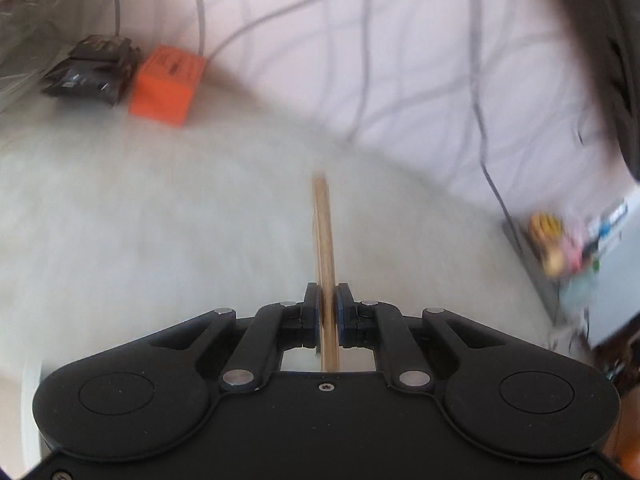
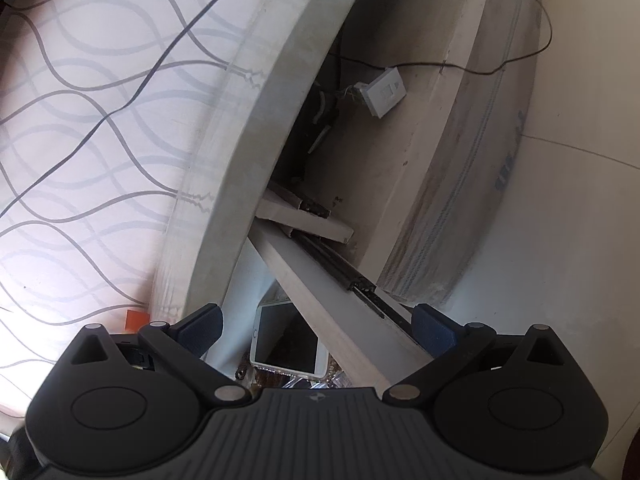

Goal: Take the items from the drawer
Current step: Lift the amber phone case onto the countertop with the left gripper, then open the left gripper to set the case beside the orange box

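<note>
Left wrist view
Left gripper (image 1: 329, 312): black two-finger claw, its blue-padded jaws pinching a thin tan wooden stick (image 1: 325, 236).
Stick: runs straight out from the jaws, edge-on, above the pale tabletop (image 1: 160, 220); the far tip is blurred.
Far left of table: an orange rectangular box (image 1: 167, 85) stands just beside a dark crinkled foil packet (image 1: 94, 69); whether they touch I cannot tell.
Backdrop: white curtain with grey wavy lines (image 1: 360, 40) behind the table.
Right edge: a blurred cluster of small colourful items (image 1: 560, 244) near a light grey panel; what they are I cannot tell.

Right wrist view
Right gripper (image 2: 316, 330): black claw, jaws spread wide, nothing between the pads.
Open drawer (image 2: 340, 312): pale wooden side wall with a black metal slide rail, running from the cabinet toward the camera.
White smartphone with dark screen (image 2: 286, 344): lies inside the drawer, between the spread fingers in this view, beside the drawer wall.
Wall: a white switch box (image 2: 383, 91) with a thin dark cable.
</note>
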Motion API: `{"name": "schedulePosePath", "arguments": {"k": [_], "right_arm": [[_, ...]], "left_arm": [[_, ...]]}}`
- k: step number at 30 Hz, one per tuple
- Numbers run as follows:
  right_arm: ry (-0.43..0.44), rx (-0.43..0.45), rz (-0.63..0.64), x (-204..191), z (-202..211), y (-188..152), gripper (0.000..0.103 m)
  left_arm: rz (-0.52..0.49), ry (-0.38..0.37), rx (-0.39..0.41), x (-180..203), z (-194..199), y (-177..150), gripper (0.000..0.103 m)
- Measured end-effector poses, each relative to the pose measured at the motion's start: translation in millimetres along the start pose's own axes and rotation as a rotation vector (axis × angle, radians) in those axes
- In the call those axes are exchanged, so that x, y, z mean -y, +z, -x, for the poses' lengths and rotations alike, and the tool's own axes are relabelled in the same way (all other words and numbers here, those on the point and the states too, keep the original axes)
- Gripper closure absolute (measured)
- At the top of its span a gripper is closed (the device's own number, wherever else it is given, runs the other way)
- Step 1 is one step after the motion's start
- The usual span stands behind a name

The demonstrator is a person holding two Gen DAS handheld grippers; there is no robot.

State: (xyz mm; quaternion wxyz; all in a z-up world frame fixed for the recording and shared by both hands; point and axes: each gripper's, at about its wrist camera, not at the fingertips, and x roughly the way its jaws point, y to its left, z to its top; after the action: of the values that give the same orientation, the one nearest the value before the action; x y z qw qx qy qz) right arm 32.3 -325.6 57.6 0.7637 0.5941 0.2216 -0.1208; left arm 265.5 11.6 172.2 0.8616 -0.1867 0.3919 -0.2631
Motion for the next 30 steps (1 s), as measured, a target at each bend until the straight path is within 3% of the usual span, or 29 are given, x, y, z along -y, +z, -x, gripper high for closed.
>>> {"name": "schedulePosePath", "arguments": {"k": [6, 11, 13, 15, 19, 22, 25, 30], "right_arm": [[-0.009, 0.040, 0.007, 2, 13, 2, 0.000], [-0.009, 0.031, 0.004, 3, 11, 3, 0.000], [-0.007, 0.022, 0.006, 3, 9, 3, 0.000], [-0.005, 0.014, 0.005, 3, 6, 3, 0.000], [-0.002, 0.009, 0.004, 3, 3, 3, 0.000], [-0.004, 0.009, 0.004, 3, 1, 2, 0.000], [-0.002, 0.001, 0.006, 2, -2, 1, 0.000], [0.000, -0.010, 0.017, 0, -4, -1, 0.000]], "left_arm": [[0.038, 0.077, 0.073, -29, -68, 76, 0.095], [0.019, 0.199, 0.118, -35, -89, 100, 0.089], [-0.031, 0.234, 0.115, -28, -90, 97, 0.085], [-0.088, 0.259, 0.107, -19, -89, 93, 0.059], [-0.187, 0.274, 0.104, 2, -75, 76, 0.041], [-0.313, 0.355, 0.052, 31, -75, 49, 0.040], [-0.455, 0.496, 0.029, 64, -87, 18, 0.040], [-0.491, 0.588, -0.003, 83, -117, 6, 0.037]]}}
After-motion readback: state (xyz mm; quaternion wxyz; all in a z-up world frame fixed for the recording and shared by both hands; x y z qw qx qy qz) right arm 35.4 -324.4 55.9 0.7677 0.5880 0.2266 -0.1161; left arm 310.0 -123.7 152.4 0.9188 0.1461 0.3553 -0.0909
